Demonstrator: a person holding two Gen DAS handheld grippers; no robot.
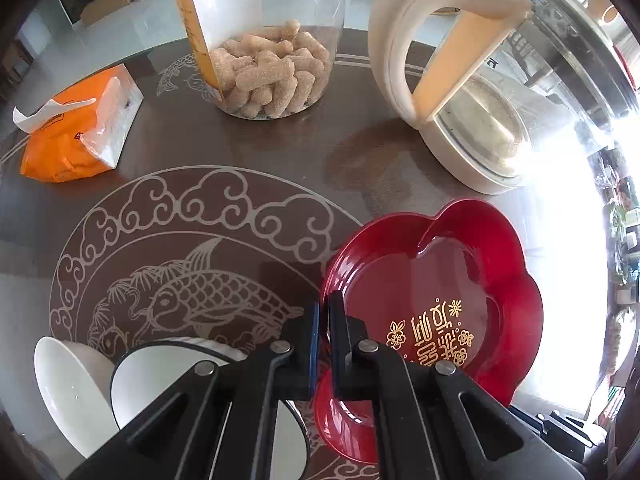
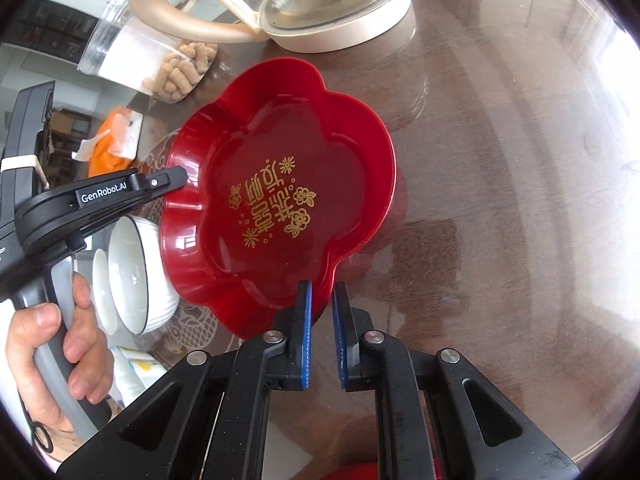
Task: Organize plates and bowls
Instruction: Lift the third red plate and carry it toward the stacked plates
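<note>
A red flower-shaped plate (image 1: 460,280) with gold characters is held tilted above the table; it also shows in the right wrist view (image 2: 280,184). My left gripper (image 1: 324,312) is shut on its rim, and shows from the side in the right wrist view (image 2: 176,178). My right gripper (image 2: 322,296) straddles the plate's near rim with a narrow gap between the blue pads (image 2: 306,320). Two white bowls (image 1: 76,392) lie tipped on their sides at the lower left, one with a dark rim (image 2: 128,276).
A glass kettle with a cream handle (image 1: 472,120) stands at the back right. A clear jar of tan snack sticks (image 1: 268,72) stands at the back centre. An orange tissue pack (image 1: 80,128) lies at the left. The round brown table (image 2: 520,200) has fish engravings.
</note>
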